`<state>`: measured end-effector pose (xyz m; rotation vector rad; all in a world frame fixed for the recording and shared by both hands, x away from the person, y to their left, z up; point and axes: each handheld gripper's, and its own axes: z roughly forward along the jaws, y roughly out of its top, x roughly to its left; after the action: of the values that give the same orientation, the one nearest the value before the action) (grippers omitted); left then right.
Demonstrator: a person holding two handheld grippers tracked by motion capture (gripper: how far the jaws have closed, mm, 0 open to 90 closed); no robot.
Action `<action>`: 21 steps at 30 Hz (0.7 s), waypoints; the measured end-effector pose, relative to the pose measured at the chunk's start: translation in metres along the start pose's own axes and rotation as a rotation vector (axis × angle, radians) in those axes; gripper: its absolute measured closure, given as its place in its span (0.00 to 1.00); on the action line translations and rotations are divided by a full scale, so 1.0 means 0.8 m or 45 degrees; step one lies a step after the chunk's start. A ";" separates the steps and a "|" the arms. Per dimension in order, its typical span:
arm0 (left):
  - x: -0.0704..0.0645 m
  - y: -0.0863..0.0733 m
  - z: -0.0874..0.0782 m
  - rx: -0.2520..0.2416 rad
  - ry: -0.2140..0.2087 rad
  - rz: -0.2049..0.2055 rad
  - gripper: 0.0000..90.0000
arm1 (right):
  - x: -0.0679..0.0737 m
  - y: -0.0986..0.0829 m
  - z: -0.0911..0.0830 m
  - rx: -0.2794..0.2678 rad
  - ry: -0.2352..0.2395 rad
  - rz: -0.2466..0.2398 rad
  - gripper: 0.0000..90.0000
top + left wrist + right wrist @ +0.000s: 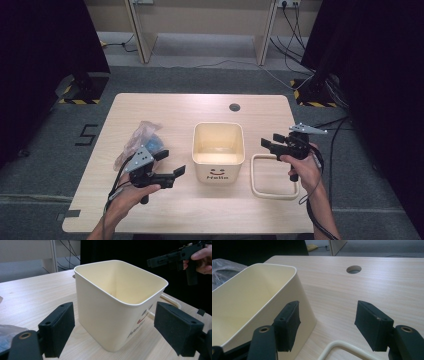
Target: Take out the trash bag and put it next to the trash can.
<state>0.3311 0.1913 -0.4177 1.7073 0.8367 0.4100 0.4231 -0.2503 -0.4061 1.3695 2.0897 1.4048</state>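
Both grippers, left gripper (172,169) and right gripper (269,145), stand wide open and empty, flanking the cream bin (218,151) at the table (175,107) centre, indicating an approach step; next move likely requires closing on its wall.

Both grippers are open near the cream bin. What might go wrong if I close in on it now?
1. The cream plastic square bin looks empty and light, so a one-sided push from the left gripper may slide or tip it.
2. The cream loop-shaped frame lies flat beside the bin, under the right gripper; a low approach there might snag it.
3. The crumpled clear plastic bag sits close behind the left hand and may get dragged.
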 end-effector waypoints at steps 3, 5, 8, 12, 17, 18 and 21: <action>-0.001 -0.006 0.004 -0.008 -0.011 0.004 0.18 | -0.001 -0.002 0.000 0.002 -0.002 -0.002 0.40; -0.003 -0.011 0.006 -0.010 -0.023 0.012 0.18 | -0.001 -0.004 0.000 0.005 -0.001 0.000 0.40; -0.007 -0.019 0.009 -0.005 -0.034 0.032 0.17 | -0.002 -0.008 0.000 0.013 -0.003 0.002 0.40; -0.013 -0.032 0.013 0.021 -0.046 0.050 0.17 | -0.004 -0.013 0.000 0.027 -0.008 0.012 0.40; -0.013 -0.046 0.016 0.056 -0.051 0.047 0.17 | -0.006 -0.018 0.000 0.034 -0.028 0.003 0.40; -0.012 -0.051 0.017 0.071 -0.050 0.050 0.17 | -0.007 -0.019 0.000 0.036 -0.028 0.007 0.40; -0.008 -0.064 0.020 0.106 -0.024 0.060 0.17 | -0.009 -0.024 0.001 0.046 -0.036 0.009 0.40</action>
<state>0.3205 0.1815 -0.4696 1.8082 0.8107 0.3956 0.4171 -0.2573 -0.4241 1.4033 2.1040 1.3485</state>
